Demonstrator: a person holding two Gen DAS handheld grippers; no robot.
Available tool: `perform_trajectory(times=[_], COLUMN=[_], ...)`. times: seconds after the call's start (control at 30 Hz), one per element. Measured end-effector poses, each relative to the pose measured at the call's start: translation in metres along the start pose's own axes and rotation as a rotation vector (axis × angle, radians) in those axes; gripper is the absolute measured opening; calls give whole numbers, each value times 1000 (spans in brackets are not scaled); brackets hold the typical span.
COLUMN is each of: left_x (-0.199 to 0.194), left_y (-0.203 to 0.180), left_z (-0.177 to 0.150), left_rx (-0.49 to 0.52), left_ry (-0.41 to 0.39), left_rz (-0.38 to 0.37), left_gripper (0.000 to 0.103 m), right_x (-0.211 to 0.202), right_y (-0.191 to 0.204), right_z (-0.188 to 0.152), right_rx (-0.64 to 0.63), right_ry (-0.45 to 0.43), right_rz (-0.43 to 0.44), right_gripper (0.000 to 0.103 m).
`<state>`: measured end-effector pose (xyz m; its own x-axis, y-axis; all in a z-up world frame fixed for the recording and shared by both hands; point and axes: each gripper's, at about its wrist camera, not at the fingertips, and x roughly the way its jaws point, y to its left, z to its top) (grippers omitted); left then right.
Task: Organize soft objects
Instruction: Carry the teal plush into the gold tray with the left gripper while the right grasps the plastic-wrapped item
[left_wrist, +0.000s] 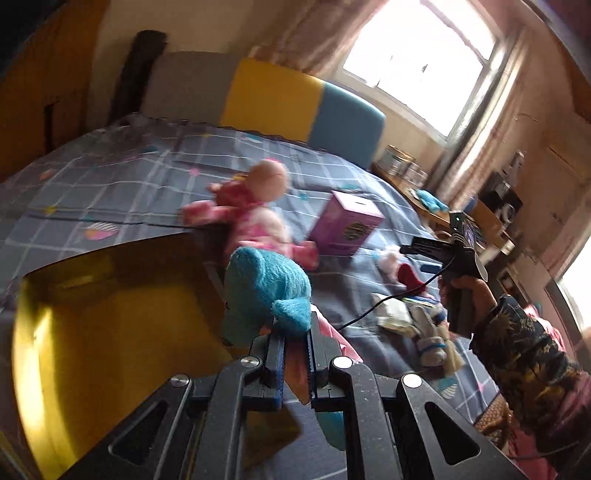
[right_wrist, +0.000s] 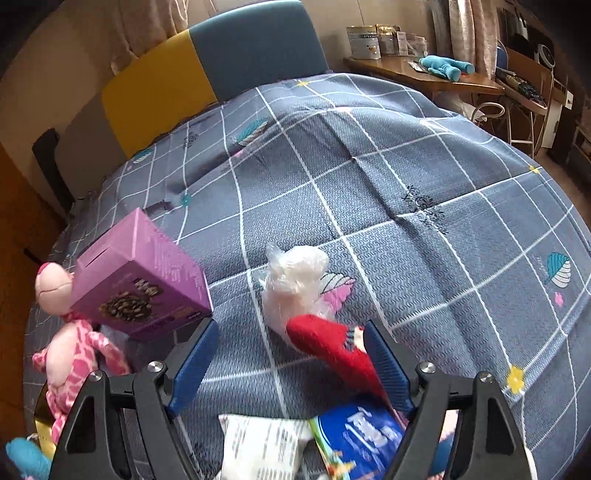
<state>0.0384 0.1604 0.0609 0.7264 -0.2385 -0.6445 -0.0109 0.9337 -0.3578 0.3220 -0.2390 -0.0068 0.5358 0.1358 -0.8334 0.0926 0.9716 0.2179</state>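
Note:
My left gripper (left_wrist: 294, 334) is shut on a blue plush toy (left_wrist: 266, 288) and holds it by one limb over the open yellow box (left_wrist: 110, 317) on the bed. A pink spotted plush (left_wrist: 255, 210) lies at the box's far edge; it also shows in the right wrist view (right_wrist: 70, 354). My right gripper (right_wrist: 291, 343) is open above the bedspread, with a red-and-white plush wrapped in clear plastic (right_wrist: 306, 295) between and beyond its fingers. The right gripper also shows in the left wrist view (left_wrist: 417, 245), held in a hand.
A purple carton (right_wrist: 140, 280) stands tilted on the grey checked bedspread (right_wrist: 406, 184). A white packet (right_wrist: 262, 443) and a blue tissue pack (right_wrist: 365, 439) lie under my right gripper. A wooden side table (right_wrist: 424, 74) with tins and a blue toy stands beyond the bed. The headboard (left_wrist: 273, 99) is yellow and blue.

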Motion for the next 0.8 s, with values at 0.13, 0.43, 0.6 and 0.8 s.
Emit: perform_trajectory(times=[0.13,0.43,0.6,0.8], left_x=[-16,-22,-10,22], left_y=[43,89,97,97], left_z=[-3,-10,-6,7], left_rx=[-67,-159,-164,-126], left_ry=[-26,-20,-10,14], left_rz=[85,185,187,180], left_gripper=[9,9,9,9], right_x=[38,46,-4,-55], right_y=[3,17,39,61], right_z=[16,15,-6,-45], right_rx=[24,-74,-226,-349], right_ry=[53,57,-5,-25], right_rz=[-49,-60,5,84], right_gripper=[80,32,32,32])
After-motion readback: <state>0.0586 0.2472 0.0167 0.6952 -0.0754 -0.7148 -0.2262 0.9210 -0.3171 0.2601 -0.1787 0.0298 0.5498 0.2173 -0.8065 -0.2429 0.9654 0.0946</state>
